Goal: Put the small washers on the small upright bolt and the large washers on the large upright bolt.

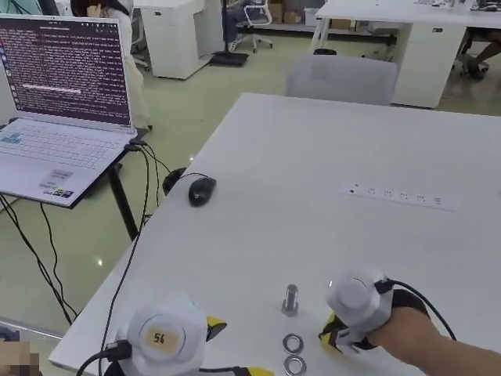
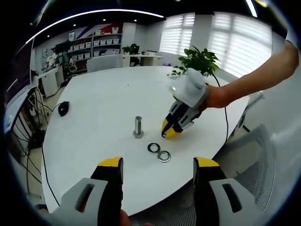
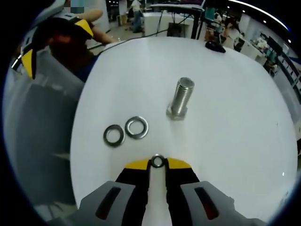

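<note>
Pinched at the bottom centre of the right gripper view, 1 washer (image 3: 153, 162) sits between the nearly closed yellow tips of the right gripper (image 3: 157, 165). Just above it, 2 loose washers (image 3: 137, 127) lie flat, side by side, on the white table (image 3: 225, 94), left of the 1 upright bolt (image 3: 181, 98). The left gripper (image 2: 158, 163) shows at the bottom of its own view with its jaws spread wide, gripping nothing. On the left side of the head view, 1 mouse (image 1: 202, 190) rests on the table, and 1 open laptop (image 1: 63, 102) sits at upper left.
</note>
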Action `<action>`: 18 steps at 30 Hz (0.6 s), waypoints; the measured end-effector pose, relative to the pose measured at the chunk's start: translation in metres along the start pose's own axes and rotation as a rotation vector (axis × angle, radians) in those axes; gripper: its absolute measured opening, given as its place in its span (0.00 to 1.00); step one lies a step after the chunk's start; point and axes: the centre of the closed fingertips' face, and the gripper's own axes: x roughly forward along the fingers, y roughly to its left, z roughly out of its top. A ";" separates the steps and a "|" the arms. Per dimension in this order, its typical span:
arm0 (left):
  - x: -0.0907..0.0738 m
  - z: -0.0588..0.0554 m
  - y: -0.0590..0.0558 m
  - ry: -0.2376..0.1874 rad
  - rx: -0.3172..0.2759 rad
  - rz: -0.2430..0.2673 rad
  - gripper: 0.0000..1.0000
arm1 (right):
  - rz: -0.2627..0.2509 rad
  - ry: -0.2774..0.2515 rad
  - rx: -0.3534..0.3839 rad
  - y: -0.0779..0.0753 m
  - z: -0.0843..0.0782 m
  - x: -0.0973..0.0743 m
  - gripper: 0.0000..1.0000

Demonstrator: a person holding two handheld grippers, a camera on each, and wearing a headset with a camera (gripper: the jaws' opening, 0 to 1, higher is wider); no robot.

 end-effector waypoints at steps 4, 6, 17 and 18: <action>0.002 0.000 -0.002 0.002 0.004 -0.006 0.60 | -0.013 -0.012 0.030 0.000 -0.008 -0.006 0.14; 0.002 0.001 -0.003 0.003 0.005 -0.009 0.60 | -0.020 -0.014 0.045 -0.001 -0.013 -0.009 0.14; 0.006 -0.001 -0.005 0.012 0.011 -0.019 0.60 | -0.032 -0.020 0.102 -0.004 -0.037 -0.019 0.14; 0.006 0.000 -0.006 0.011 0.012 -0.020 0.60 | -0.027 -0.020 0.108 -0.004 -0.037 -0.020 0.14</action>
